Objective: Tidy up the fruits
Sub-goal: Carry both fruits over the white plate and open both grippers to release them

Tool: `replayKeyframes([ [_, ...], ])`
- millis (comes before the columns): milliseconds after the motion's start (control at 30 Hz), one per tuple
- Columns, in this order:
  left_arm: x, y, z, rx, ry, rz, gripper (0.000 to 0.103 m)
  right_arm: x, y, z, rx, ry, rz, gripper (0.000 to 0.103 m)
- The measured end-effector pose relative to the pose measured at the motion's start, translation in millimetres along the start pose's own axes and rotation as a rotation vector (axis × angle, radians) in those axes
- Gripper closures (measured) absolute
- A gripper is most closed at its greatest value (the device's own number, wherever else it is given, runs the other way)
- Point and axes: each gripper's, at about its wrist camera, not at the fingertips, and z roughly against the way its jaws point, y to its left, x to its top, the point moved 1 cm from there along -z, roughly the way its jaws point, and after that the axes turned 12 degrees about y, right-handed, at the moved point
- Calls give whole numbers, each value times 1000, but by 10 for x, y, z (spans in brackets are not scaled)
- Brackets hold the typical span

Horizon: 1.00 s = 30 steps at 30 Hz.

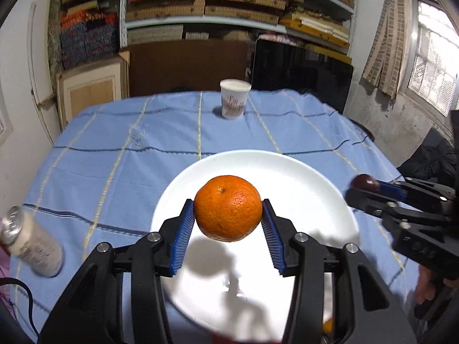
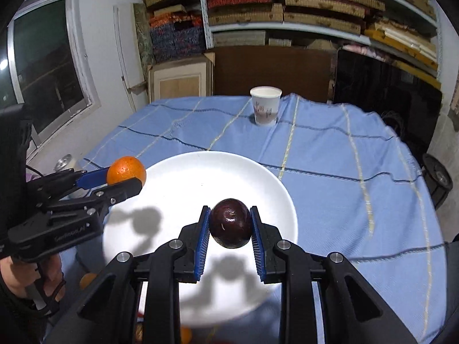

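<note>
At the left edge of the table a jar (image 1: 34, 243) lies tilted on the blue cloth (image 1: 114, 149), well apart from the work. Next comes the left gripper (image 1: 228, 215), its blue pads pinching an orange (image 1: 228, 207) at either side; the fruit hangs above the white plate (image 1: 287, 172), toward the plate's left-centre, with its shadow falling on the plate just below and nearer the handle. The orange is round, so no long axis matters; what counts is that the plate lies straight underneath it, so the coming move looks like a plain lowering and release.

Further right, the right gripper (image 2: 229, 223) is pinched on a dark plum (image 2: 229, 223), also held clear above the plate, over its right half. Each gripper is nearer its own side of the plate, and the two fruits are apart, so neither should block the other. At the far edge of the table stands a paper cup (image 2: 266, 106), upright.
</note>
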Motion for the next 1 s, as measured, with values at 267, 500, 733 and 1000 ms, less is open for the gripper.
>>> replayKeyframes([
  [267,155,65,-580,-7,123,-6,57,308,-67,-676,-19,109,7,75],
  [500,160,63,-283,-6,39,-4,29,314,-62,-449,-48,42,16,57],
  [733,-197,12,366,-40,1,-10,25,-91,18,203,-39,0,12,56],
  [1000,-1396,-215,916,-46,17,-111,18,-1358,387,740,25,4,62,47],
])
